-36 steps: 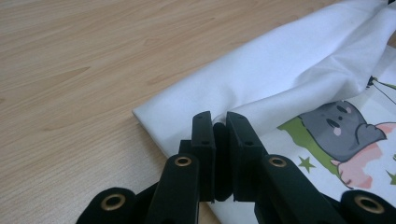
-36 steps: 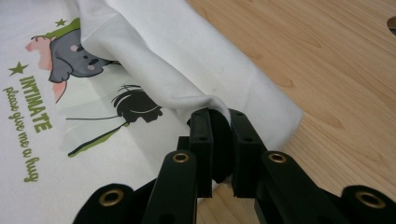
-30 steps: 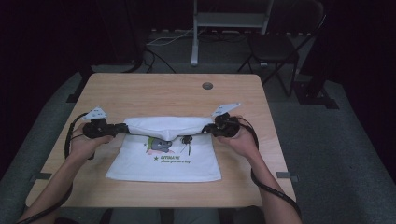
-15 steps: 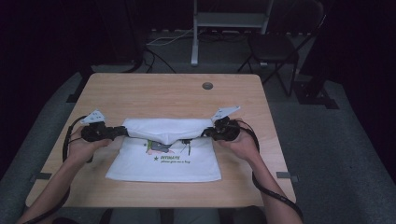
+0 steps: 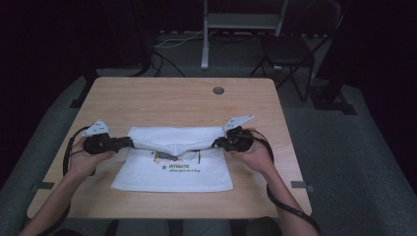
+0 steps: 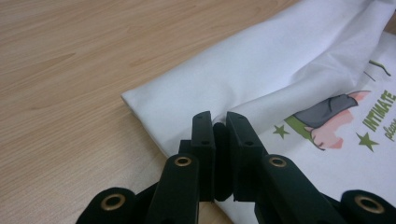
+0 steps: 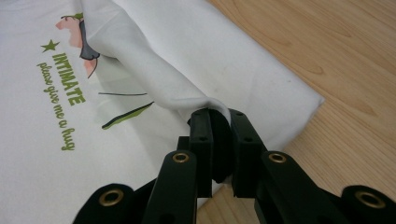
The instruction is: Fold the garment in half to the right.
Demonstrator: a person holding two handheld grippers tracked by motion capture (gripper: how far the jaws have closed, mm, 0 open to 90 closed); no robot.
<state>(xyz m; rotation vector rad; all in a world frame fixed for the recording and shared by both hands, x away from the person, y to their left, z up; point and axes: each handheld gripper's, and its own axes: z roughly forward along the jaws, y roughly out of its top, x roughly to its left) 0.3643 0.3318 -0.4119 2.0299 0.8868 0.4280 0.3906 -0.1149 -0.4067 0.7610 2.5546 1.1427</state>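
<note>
Pinching smooth white folded cloth [image 5: 172, 169] on woodgrain table [image 5: 177, 103]: left claw [image 6: 219, 122], right claw [image 7: 218, 114].

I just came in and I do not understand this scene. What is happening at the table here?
A person is folding a white printed cloth on a light wooden table. The left claw pinches one end of the cloth's far edge and the right claw pinches the other end. The gripped edge is raised and folded over toward the person, sagging in the middle above the green lettering.
</note>
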